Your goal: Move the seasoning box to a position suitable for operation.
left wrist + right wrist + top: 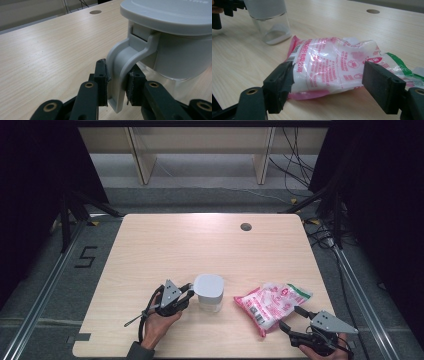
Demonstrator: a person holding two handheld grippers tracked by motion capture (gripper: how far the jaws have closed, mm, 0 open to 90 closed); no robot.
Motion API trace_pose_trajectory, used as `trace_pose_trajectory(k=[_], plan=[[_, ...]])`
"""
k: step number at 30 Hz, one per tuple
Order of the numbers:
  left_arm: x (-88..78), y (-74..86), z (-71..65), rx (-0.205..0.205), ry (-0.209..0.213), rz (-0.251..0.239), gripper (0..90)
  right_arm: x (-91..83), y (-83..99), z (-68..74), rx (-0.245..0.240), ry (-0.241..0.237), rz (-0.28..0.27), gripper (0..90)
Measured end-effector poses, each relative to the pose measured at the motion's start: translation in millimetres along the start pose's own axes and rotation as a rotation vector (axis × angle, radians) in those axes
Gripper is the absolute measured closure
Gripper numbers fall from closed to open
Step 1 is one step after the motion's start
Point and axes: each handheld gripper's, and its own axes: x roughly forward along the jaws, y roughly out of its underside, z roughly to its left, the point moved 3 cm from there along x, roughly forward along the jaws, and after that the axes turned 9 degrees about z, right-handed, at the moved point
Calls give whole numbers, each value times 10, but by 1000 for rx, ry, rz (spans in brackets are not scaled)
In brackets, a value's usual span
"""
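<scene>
Nearest the camera, the right tongs (292,318) sit low at the table's (165,245) front right corner, hand (325,351) tucked under them, jaws pointing up-left at the bag (272,301). Jaws are wide apart, one either side of the bag's near end, pads not pressing on it.

The left hand (156,324) comes in from the bottom edge with its wrist low, left tongs (190,291) held about level and aimed right. They're clamped on the jar's clasp (120,72), a grey curved latch hanging down from the lid (208,285); both pads squeeze it from the sides.

The bag is a clear plastic pouch with pink and red print, a barcode at one end and a green patch at the other, stuffed with something white. Writing is too small and crinkled to read. It lies flat, just right of the jar.

The jar (210,302) stands upright near the front middle: clear glass body, pale grey squarish lid. Raised letters on the lid edge, can't make them out.

Far back there's a round hole (245,226) in the table.
</scene>
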Motion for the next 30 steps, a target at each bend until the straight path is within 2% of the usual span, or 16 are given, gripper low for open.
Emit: trace_pose_trajectory(k=[1,3,8,12,13,22,23,24,26,27,28,29,30], plan=[[-3,-1,-6,6,1,0,736,-5,6,24,22,0,9,260],[-8,1,-18,3,2,2,735,-7,8,25,15,-2,23,260],[-31,9,-36,2,3,12,732,-3,9,28,16,2,17,260],[-44,14,-57,-16,12,6,728,-3,8,32,19,-4,17,260],[-55,19,-51,-11,12,11,726,0,4,11,-3,-6,17,260],[-190,77,-93,2,44,30,706,10,4,5,-18,2,12,260],[-205,81,-94,12,56,33,703,14,-3,-14,-47,6,2,260],[-205,81,-94,12,56,33,699,15,0,-4,-33,4,3,260],[-240,65,-83,50,82,18,688,20,-5,-3,-39,1,-6,260],[-240,65,-83,50,82,18,666,20,-5,-3,-39,1,-6,260],[-260,31,-67,94,99,-3,643,22,3,21,-21,-16,17,260],[-260,31,-67,94,99,-3,625,22,3,21,-21,-16,17,260],[-273,22,-64,110,114,-10,625,19,5,25,-14,-10,19,260]])
